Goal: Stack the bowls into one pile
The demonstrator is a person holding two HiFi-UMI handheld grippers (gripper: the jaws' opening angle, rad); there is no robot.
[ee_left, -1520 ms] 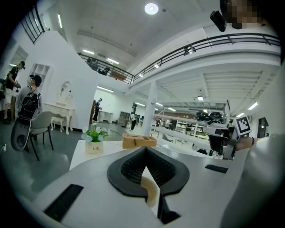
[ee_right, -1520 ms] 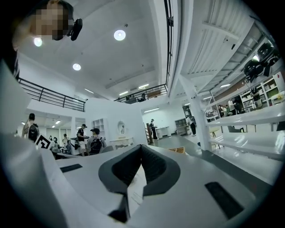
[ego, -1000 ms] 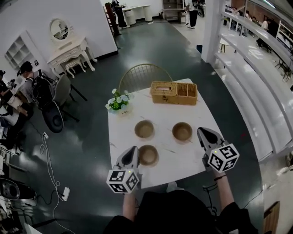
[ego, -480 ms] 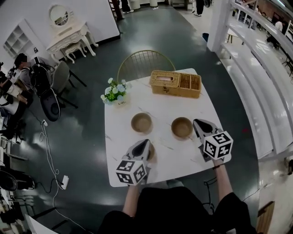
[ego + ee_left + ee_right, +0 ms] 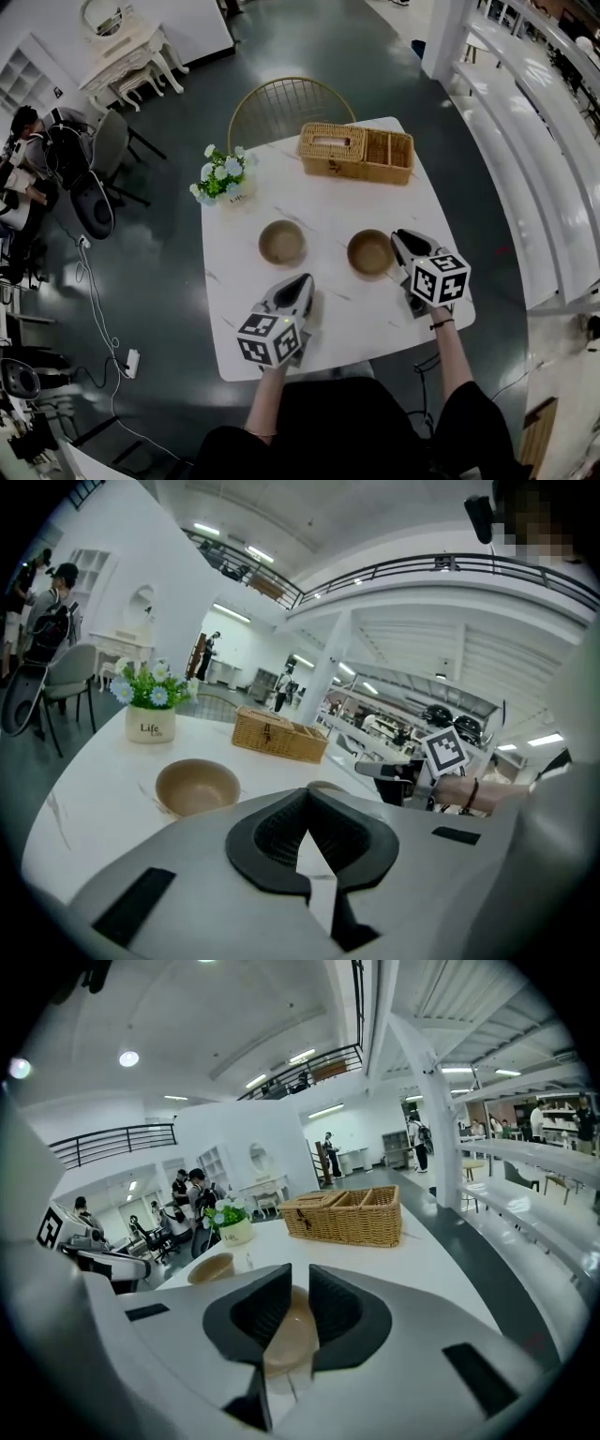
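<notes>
Two tan bowls show on the white marble table: one at mid-left and one at mid-right. A third, nearest bowl lies hidden under my left gripper, which hovers over the table's front with its jaws shut and empty. In the left gripper view the left bowl sits ahead of the left gripper. My right gripper is just right of the right bowl, its jaws shut but for a slit. The right gripper shows that bowl through the slit, not gripped.
A wicker basket stands at the table's far edge and a white flower pot at its far left corner. A wire chair is behind the table. People sit at the far left of the room.
Both grippers have come down and forward over the table. The left one now covers the nearest bowl, and the right one has drawn close beside the right bowl.
</notes>
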